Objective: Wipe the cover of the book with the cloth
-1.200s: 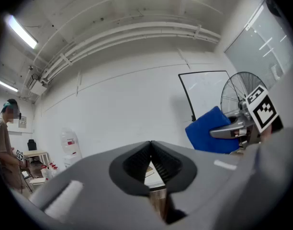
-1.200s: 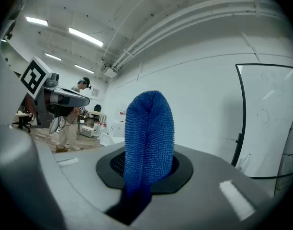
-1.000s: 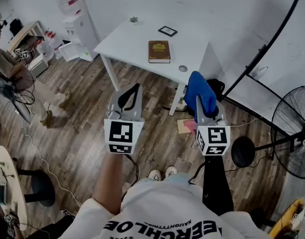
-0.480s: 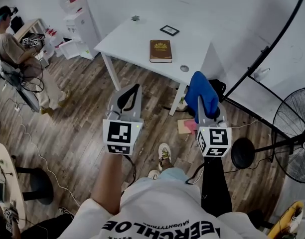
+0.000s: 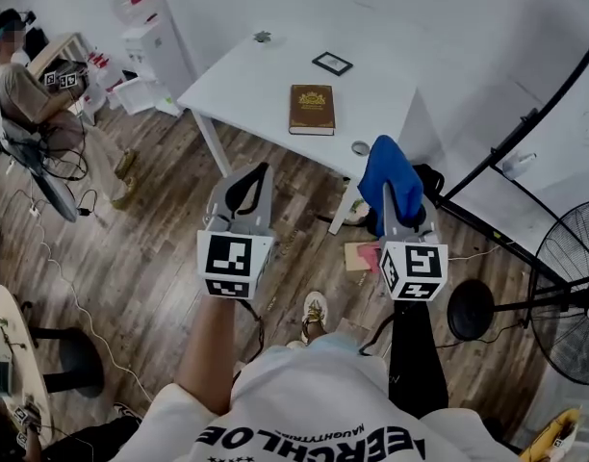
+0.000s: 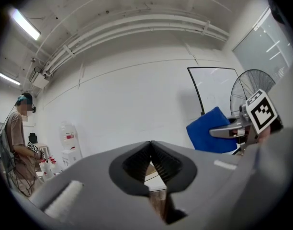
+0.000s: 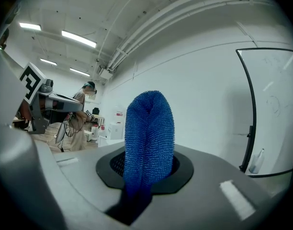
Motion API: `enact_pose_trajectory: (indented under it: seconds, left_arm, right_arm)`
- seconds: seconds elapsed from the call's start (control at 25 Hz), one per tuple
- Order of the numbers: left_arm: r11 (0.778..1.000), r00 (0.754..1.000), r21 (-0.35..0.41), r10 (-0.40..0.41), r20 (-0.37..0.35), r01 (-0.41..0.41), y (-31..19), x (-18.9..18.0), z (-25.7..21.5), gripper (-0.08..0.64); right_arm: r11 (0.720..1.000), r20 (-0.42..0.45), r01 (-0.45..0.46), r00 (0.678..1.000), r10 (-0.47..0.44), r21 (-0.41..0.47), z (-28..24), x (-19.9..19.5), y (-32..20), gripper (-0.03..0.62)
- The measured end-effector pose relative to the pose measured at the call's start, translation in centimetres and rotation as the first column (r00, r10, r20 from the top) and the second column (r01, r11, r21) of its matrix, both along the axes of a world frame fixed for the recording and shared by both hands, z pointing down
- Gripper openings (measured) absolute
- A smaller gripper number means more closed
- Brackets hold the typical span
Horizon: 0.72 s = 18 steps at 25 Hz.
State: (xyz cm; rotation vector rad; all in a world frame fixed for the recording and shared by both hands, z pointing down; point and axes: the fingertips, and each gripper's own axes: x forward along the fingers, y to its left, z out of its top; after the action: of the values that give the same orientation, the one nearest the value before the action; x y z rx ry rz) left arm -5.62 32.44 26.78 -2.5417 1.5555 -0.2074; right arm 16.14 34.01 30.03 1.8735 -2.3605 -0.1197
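I hold both grippers out in front of me over the wooden floor (image 5: 150, 248), short of the white surface (image 5: 242, 85) that carries the book (image 5: 312, 110). The book lies closed and flat, its brown cover with a gold ornament facing up, near the edge of the surface closest to me and well apart from both grippers. My right gripper (image 5: 398, 221) is clamped on the blue cloth (image 5: 391, 176). In the right gripper view the nubbly fabric is pinched between the two jaws and stands up from them as a folded hump, and in the head view it flops over the front of the gripper. My left gripper (image 5: 256, 173) holds nothing. In the left gripper view its ribbed jaws meet at their tips, with only a narrow sliver of background showing lower down between them. From the head view the two grippers are side by side at about the same height and apart from each other, the left one pointing toward the near left part of the surface and the right one toward its near right corner. Also on the surface are a small dark frame (image 5: 332, 63) beyond the book and a small round object (image 5: 360, 148) near the front edge. A standing fan (image 5: 569, 292) is off to my right, and another person (image 5: 30, 94) is at the far left.
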Motion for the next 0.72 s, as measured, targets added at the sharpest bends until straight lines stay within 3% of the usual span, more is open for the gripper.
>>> enact_pose_trajectory:
  seconds: [0.32, 0.72]
  left_arm:
    - [1.0, 1.0, 0.007, -0.02, 0.012, 0.02, -8.2, 1.4, -0.6, 0.057]
    - [0.999, 0.999, 0.004, -0.047, 0.017, 0.046, -14.7, 2.7, -0.3, 0.057]
  right_arm:
    - [1.0, 0.017, 0.009, 1.0, -0.009, -0.006, 0.0, 1.7, -9.2, 0.06]
    - [0.992, 0.093, 0.106, 0.991, -0.099, -0.074, 1.9, 1.1, -17.3, 0.058]
